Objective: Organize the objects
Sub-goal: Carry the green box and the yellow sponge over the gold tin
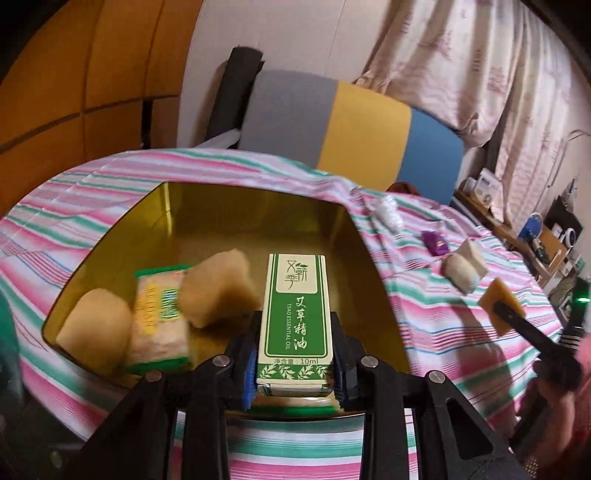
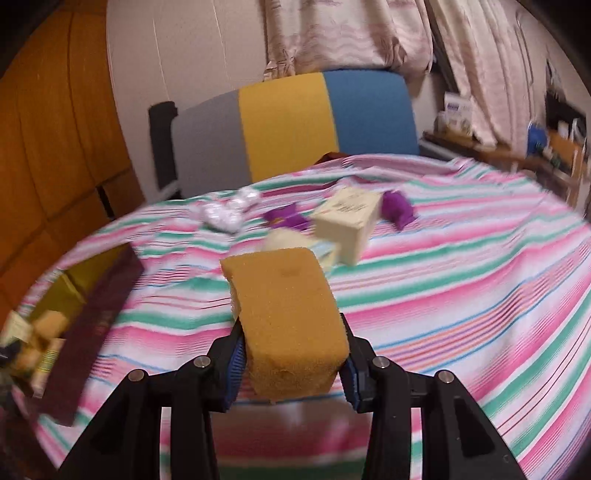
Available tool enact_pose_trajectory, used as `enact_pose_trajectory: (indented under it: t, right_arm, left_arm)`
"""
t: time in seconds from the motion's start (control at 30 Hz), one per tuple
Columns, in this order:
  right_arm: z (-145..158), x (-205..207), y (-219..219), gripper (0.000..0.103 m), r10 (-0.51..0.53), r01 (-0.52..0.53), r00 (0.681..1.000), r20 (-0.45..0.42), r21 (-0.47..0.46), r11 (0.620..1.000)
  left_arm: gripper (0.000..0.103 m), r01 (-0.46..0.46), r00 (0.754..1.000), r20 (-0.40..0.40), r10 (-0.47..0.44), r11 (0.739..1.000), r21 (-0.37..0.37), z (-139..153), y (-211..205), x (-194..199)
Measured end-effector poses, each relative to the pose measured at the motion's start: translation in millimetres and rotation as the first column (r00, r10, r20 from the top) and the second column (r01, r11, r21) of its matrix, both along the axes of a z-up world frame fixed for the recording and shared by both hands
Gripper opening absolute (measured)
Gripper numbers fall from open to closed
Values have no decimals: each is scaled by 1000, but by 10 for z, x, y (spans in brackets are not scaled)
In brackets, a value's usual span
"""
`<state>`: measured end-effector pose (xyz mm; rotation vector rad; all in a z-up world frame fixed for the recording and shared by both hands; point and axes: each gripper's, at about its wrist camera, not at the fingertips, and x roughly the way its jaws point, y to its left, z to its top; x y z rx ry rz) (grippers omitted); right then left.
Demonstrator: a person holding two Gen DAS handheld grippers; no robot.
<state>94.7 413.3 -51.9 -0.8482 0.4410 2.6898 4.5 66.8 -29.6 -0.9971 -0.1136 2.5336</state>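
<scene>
Objects for sorting lie on a striped cloth (image 2: 461,295), woven in pink, green and white bands, and in a tin (image 1: 207,218) with glossy gold inner walls and straight sides. Left gripper (image 1: 295,373): jaws clamped on one carton (image 1: 295,310), a tall rectangular box of smooth card printed green and cream, held upright above the tin's near edge. Right gripper (image 2: 291,365): jaws closed on one sponge (image 2: 288,314), a porous ochre block with rounded corners that bulges between the blue ribbed pads (image 2: 234,373); it hangs above the cloth, well apart from the tin. Inside the tin, seen from the left wrist: two pale, soft-looking rounded blocks (image 1: 218,288) and one crinkled, green-edged packet (image 1: 159,314) between them, all touching. On the cloth, seen from the right wrist: one cream cardboard cube (image 2: 347,225), two purple items (image 2: 397,208), blurred, one clear crumpled wrapper (image 2: 225,214), and one pale rounded piece (image 2: 284,240) just behind the sponge. Beyond the table stands one chair (image 2: 288,122), its fabric back in grey, yellow and blue panels. Pleated curtains (image 2: 332,33) hang behind.
</scene>
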Motion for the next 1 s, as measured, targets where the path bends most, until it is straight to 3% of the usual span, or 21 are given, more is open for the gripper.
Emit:
enact_pose_trajectory:
  t: [0.2, 0.4, 0.5, 0.57, 0.67, 0.87, 1.0]
  right_arm:
    - [193, -13, -516, 43, 115, -118, 992, -61, -44, 992]
    - [469, -107, -1025, 43, 245, -255, 961, -131, -68, 964]
    - [526, -162, -1235, 43, 292, -305, 947, -138, -86, 949]
    - [531, -199, -1364, 43, 326, -340, 936, -130, -102, 935]
    - [508, -252, -1556, 43, 367, -378, 924, -110, -101, 920]
    - [448, -336, -1860, 43, 418, -421, 907, -54, -66, 905]
    - [405, -399, -1990, 43, 424, -424, 905, -20, -46, 904]
  left_arm:
    - [31, -39, 999, 36, 40, 999, -27, -113, -187, -103]
    - [34, -45, 997, 55, 48, 998, -53, -204, -225, -148]
    - [46, -44, 998, 39, 47, 997, -70, -213, -221, -138]
    - [66, -56, 998, 25, 58, 996, -67, -191, -238, -121]
    - [81, -87, 996, 6, 87, 996, -25, -137, -317, -79]
    - [102, -209, 977, -47, 209, 978, 11, 35, -501, -43]
    - [103, -304, 951, -50, 306, 951, 49, 114, -671, -53]
